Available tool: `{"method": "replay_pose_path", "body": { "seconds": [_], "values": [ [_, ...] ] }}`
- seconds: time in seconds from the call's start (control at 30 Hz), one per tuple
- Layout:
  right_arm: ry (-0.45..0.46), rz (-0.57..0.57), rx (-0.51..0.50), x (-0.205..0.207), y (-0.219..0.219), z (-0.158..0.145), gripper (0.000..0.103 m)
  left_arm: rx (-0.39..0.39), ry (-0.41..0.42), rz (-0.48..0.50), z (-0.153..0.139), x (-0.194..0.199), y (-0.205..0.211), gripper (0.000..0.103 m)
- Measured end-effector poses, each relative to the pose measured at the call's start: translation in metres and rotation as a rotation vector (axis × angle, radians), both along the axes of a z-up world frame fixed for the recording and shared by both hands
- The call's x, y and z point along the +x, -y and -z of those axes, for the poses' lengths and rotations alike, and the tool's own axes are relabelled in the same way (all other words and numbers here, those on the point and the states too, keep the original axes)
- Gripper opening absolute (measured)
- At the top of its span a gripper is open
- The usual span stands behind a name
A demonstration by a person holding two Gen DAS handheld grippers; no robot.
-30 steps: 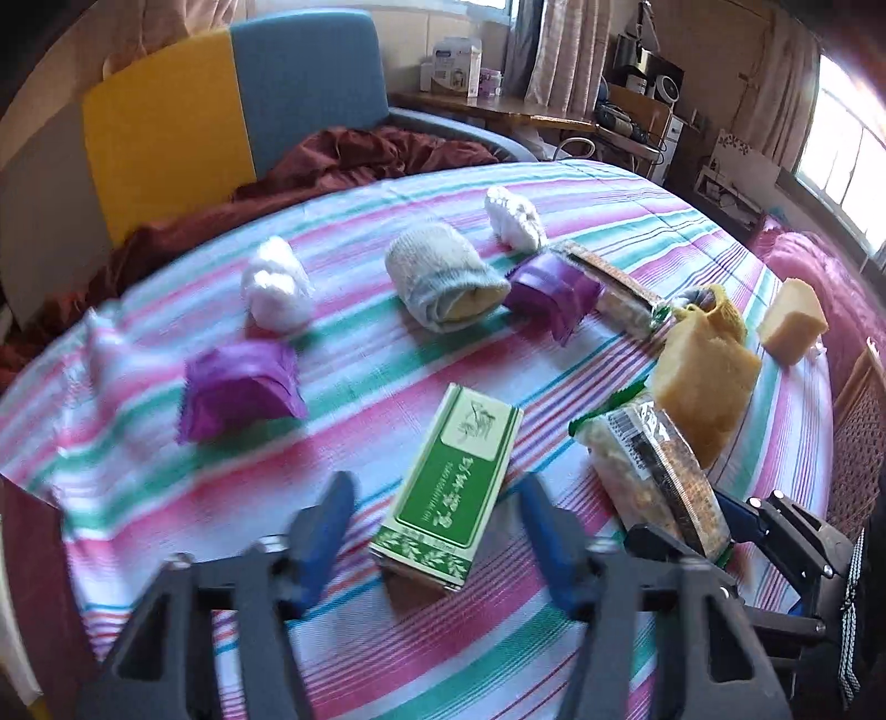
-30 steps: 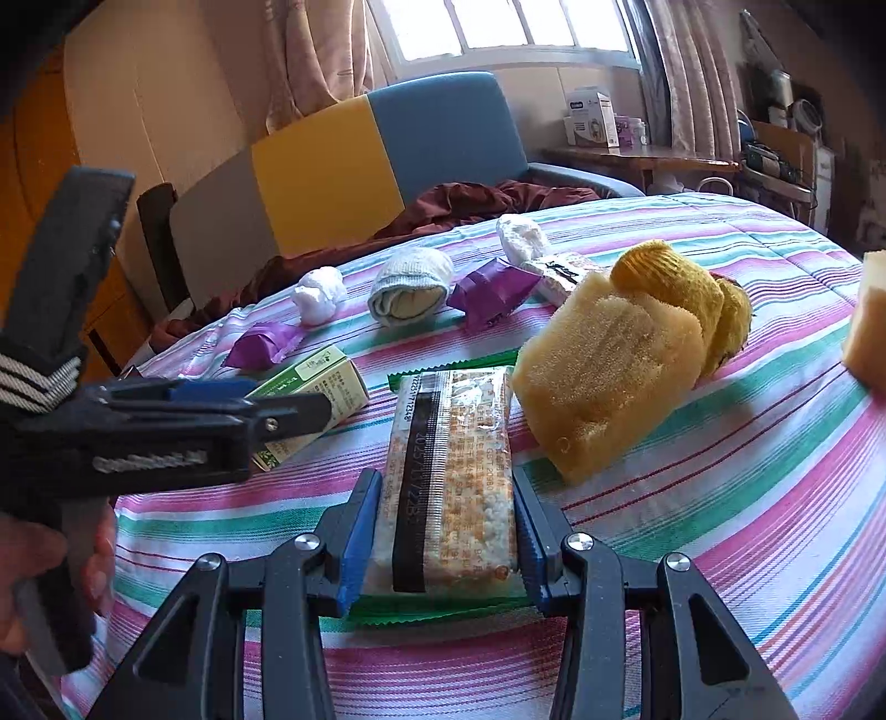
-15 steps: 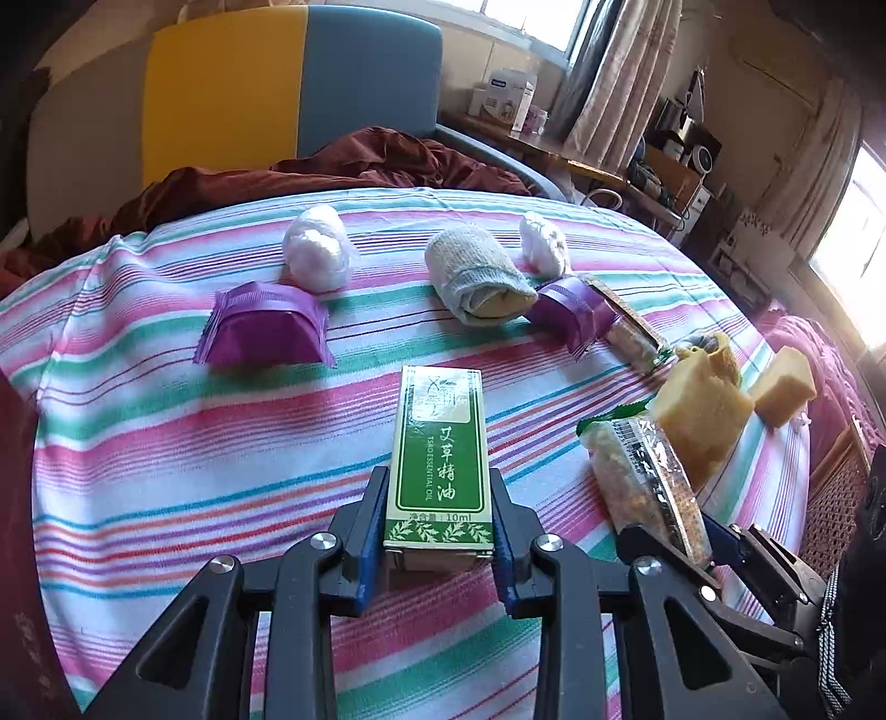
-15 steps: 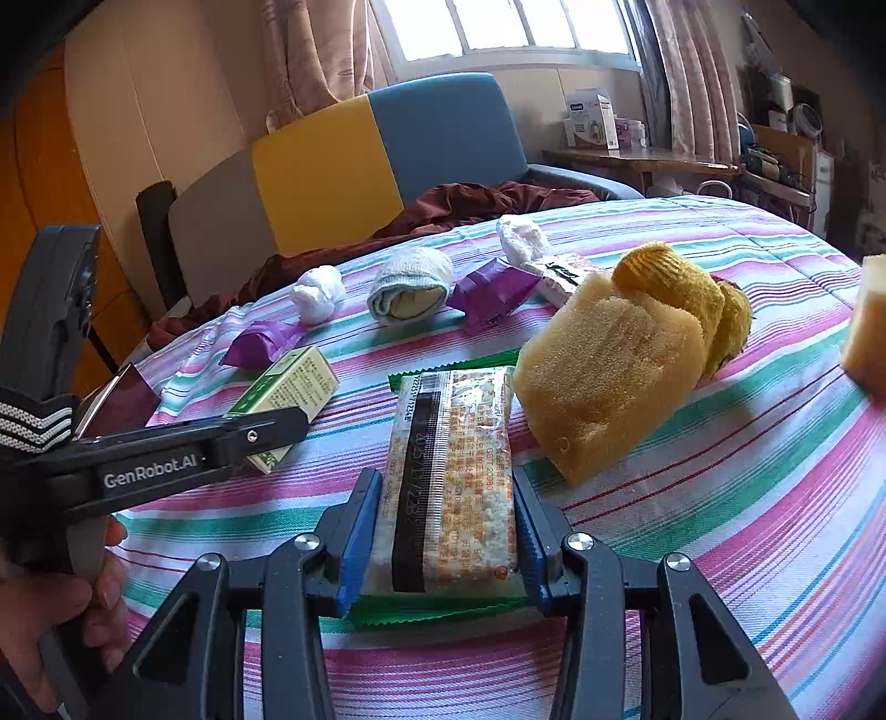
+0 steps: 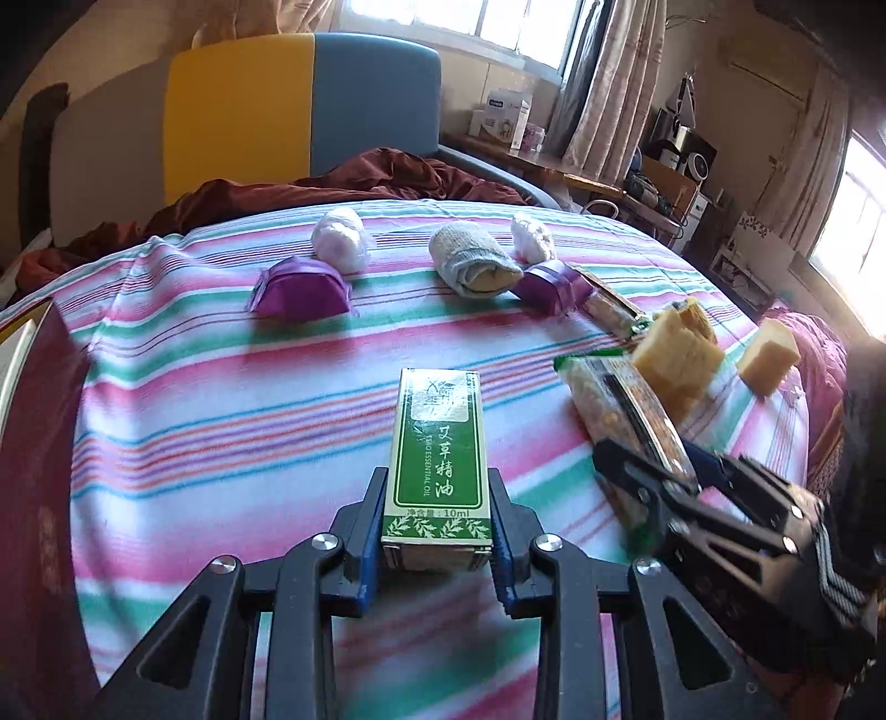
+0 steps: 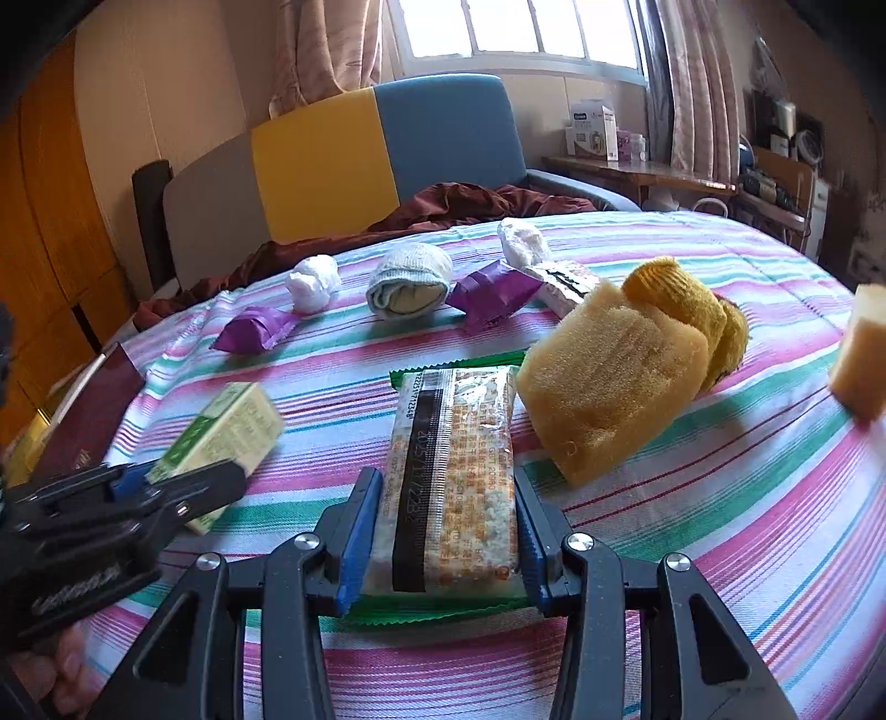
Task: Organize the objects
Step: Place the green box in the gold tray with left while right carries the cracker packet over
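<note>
Left gripper clamped on the green box by its near end, box probably just clear of the striped cloth. Right gripper pinches the snack bar across its width, sponge beside it; both look staged for sorting.

A sunlit, cluttered room behind the striped cloth

A grey, yellow and blue padded chair back stands past the far edge of the striped cloth, with a dark red blanket bunched on its seat. Behind it a bright window is flanked by pale patterned curtains; a wooden side desk beneath carries white boxes. The walls are tan, with orange wooden panelling at the left. A crowded shelf of small appliances lines the far wall, and a second window glares at the right
</note>
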State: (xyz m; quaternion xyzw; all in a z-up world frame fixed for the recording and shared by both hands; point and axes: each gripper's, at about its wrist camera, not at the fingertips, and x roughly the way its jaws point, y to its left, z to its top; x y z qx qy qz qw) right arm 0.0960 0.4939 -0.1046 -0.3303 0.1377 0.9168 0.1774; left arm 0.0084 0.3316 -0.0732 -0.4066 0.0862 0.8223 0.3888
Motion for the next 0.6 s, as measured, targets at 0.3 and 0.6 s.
{"method": "replay_pose_path", "body": {
  "seconds": [0.3, 0.6],
  "values": [
    [0.013, -0.091, 0.117, -0.003, 0.024, -0.002, 0.045, 0.074, 0.036, -0.012, -0.010, 0.026, 0.034, 0.031],
    [0.020, -0.102, 0.133, -0.003, 0.029, -0.002, 0.045, 0.166, -0.012, 0.001, -0.048, 0.042, 0.070, 0.031]
  ]
}}
